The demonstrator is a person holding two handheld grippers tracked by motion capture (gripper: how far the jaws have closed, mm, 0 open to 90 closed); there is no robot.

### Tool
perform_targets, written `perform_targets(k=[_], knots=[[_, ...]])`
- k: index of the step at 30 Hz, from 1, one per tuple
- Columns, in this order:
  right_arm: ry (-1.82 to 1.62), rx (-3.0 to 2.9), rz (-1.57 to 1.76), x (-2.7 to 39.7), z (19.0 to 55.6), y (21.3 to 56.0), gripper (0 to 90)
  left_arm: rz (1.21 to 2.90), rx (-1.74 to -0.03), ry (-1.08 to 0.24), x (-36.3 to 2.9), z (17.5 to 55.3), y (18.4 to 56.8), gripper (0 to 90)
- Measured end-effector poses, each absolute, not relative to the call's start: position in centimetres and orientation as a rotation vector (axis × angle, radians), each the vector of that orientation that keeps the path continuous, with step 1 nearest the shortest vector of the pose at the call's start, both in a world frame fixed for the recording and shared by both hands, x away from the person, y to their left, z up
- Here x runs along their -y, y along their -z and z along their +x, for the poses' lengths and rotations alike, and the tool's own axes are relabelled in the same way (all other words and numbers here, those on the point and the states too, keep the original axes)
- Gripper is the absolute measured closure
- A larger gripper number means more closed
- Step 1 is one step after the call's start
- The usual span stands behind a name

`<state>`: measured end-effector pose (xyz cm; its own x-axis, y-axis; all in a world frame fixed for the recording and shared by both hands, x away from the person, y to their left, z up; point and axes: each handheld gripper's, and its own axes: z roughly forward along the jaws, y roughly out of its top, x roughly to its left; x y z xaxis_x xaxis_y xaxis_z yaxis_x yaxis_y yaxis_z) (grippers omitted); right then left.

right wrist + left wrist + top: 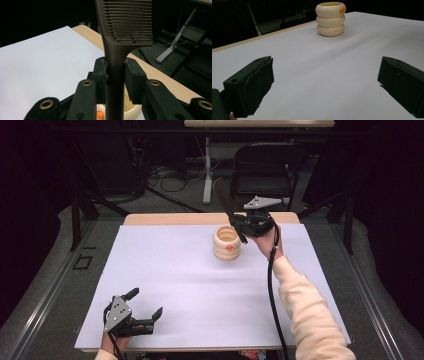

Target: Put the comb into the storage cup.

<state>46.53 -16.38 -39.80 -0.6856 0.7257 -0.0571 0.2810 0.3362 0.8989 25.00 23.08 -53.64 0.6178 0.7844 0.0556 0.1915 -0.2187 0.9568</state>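
Note:
A dark brown comb (127, 22) with fine teeth stands nearly upright, and my right gripper (115, 67) is shut on its handle. In the high view the right gripper (241, 226) hovers just right of a cream ribbed holder (226, 243) with an orange dot. The comb (226, 202) slants up and to the left from it. The handle's lower end reaches the holder's right rim; I cannot tell whether it is inside. My left gripper (146, 302) rests near the table's front left, open and holding nothing. The left gripper (327, 75) faces the holder (331, 18) from far off.
A white sheet (175, 285) covers most of the wooden table (165, 218). Beyond the far edge are a black chair (262, 167), a white stand leg (207, 170) and cables on the floor. The person's cream sleeve (310, 315) crosses the table's right side.

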Motion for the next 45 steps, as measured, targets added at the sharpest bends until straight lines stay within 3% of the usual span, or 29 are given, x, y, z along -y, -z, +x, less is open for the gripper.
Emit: perform_targets(k=[45], knots=[[-1.372,-2.129,0.869,13.4,49.9,41.1,72.3,1.734,-0.794,-0.670,-23.1,25.0,53.5,0.4]])
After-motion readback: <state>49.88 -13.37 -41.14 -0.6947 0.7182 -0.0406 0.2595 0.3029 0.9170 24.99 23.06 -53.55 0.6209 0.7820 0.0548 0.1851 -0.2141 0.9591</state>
